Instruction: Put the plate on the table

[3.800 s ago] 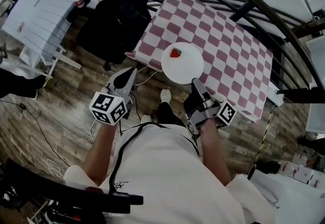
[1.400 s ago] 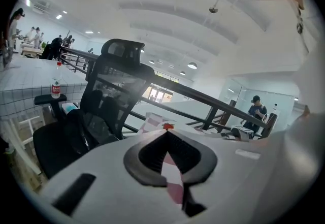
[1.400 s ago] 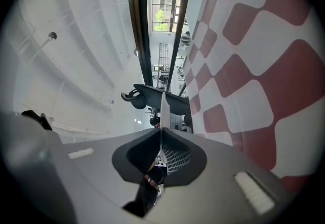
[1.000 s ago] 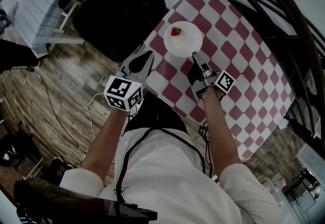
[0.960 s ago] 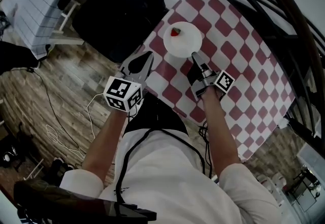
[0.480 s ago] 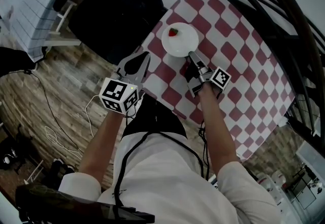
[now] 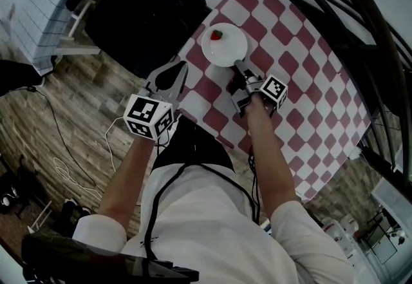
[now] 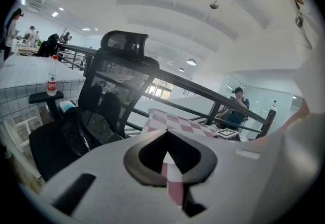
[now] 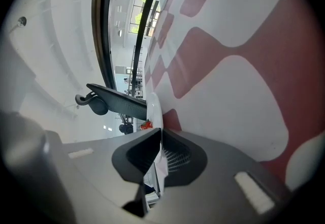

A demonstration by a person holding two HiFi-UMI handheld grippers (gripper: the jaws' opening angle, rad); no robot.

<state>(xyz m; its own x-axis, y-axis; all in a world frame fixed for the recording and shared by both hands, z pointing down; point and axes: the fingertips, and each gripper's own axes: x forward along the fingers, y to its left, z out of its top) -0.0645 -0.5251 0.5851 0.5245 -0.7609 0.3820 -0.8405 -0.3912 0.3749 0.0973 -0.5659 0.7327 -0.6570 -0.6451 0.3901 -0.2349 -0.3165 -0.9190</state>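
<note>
My right claw is clamped on the rim of the plate at its 5 o'clock edge. The plate lies flat over the checkered surface, with a strawberry at its 10 o'clock. My left claw is closed and empty, at the surface's 8 o'clock edge.
</note>
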